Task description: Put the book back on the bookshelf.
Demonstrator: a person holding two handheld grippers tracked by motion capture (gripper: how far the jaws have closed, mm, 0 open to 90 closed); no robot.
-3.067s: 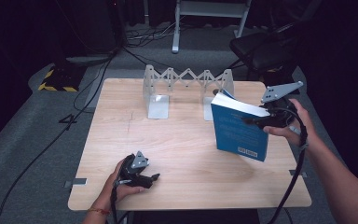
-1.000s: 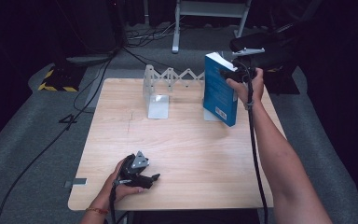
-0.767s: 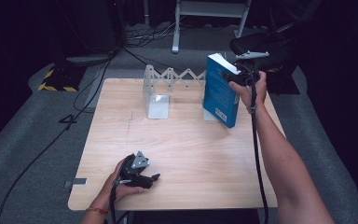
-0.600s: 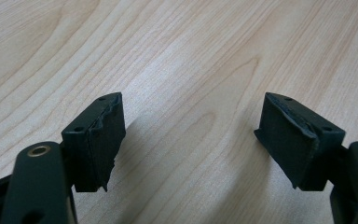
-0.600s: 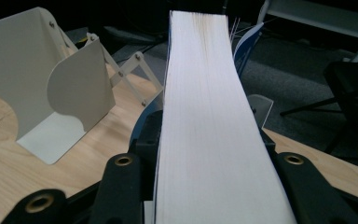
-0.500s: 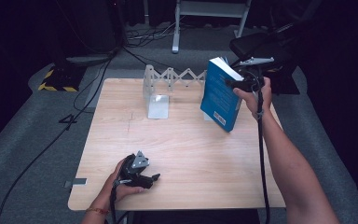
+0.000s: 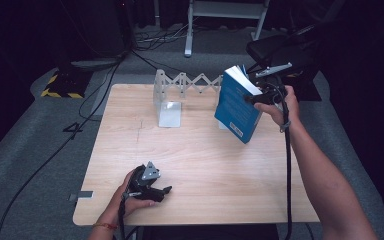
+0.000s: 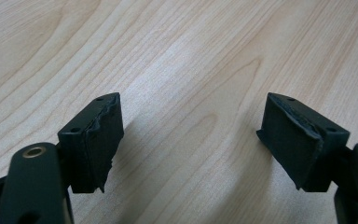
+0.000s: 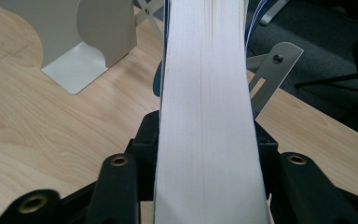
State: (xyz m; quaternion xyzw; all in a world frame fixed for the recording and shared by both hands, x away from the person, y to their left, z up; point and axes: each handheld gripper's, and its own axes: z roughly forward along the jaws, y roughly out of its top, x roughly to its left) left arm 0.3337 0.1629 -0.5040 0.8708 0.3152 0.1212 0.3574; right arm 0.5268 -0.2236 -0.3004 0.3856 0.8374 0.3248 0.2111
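The right gripper's [image 7: 254, 98] jaws, just easing wider, clamp the blue book [image 7: 236, 111] tilted beside the expanding rack [image 7: 192, 84]; next, I judge, stand it upright there, while the left gripper's [image 7: 166, 190] jaws rest apart.

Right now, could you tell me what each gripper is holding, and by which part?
The right gripper clamps the blue book across its covers, at the page edge near the top. The left gripper holds nothing; its jaws stand open over the table.
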